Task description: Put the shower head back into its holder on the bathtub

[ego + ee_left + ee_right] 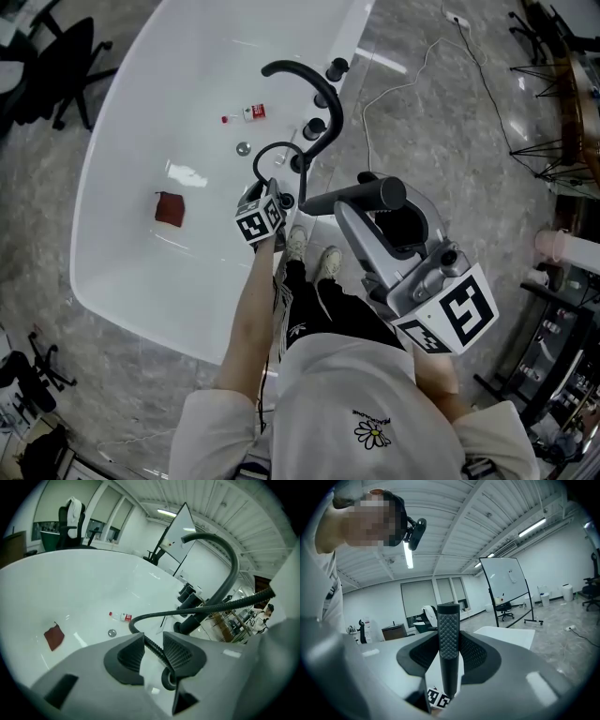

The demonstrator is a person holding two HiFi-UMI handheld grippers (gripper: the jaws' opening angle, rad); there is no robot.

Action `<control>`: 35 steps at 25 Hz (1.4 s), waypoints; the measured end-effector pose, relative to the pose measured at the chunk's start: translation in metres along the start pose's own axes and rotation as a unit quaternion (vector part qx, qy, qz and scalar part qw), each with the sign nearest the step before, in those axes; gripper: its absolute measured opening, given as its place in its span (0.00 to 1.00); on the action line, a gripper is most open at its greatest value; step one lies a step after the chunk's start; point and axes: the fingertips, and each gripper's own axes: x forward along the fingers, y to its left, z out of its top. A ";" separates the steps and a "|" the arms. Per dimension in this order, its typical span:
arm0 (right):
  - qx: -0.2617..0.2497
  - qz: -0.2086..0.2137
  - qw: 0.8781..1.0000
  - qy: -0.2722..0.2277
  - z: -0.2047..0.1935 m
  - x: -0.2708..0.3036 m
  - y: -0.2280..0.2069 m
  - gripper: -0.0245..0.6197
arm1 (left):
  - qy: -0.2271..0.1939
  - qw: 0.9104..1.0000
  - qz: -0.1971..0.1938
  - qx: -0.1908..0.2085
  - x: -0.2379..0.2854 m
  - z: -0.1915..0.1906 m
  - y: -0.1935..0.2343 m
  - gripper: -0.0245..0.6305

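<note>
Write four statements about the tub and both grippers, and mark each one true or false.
1. The right gripper is shut on the shower head. True.
2. The hose runs between the left gripper's jaws. True.
3. The red cloth hangs over the bathtub rim. False: it lies on the bathtub floor.
4. The shower head lies inside the bathtub. False: the right gripper holds it outside the bathtub.

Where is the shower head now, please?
The shower head is right of centre in the head view, clamped in the right gripper beside the bathtub.
</note>
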 end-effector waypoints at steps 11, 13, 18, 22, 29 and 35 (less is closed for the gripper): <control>-0.010 0.001 1.000 0.002 0.005 0.013 -0.003 0.26 | 0.037 0.999 0.022 -0.011 0.006 -0.002 0.009 0.25; -0.010 0.002 1.000 0.003 0.004 0.013 -0.001 0.26 | 0.038 0.999 0.024 -0.012 0.006 -0.002 0.010 0.27; -0.010 0.002 1.000 0.004 0.004 0.012 -0.002 0.26 | 0.038 0.999 0.013 -0.036 0.010 -0.005 0.010 0.33; -0.008 0.000 1.000 0.004 0.002 0.013 -0.003 0.26 | 0.049 0.996 -0.023 -0.071 0.017 -0.005 0.001 0.32; -0.005 -0.001 1.000 0.001 0.003 0.011 -0.003 0.26 | 0.035 0.999 -0.034 0.004 0.008 0.001 -0.018 0.16; -0.008 0.003 1.000 -0.004 0.005 0.010 -0.001 0.26 | -0.002 0.991 -0.021 0.130 -0.022 -0.033 -0.034 0.15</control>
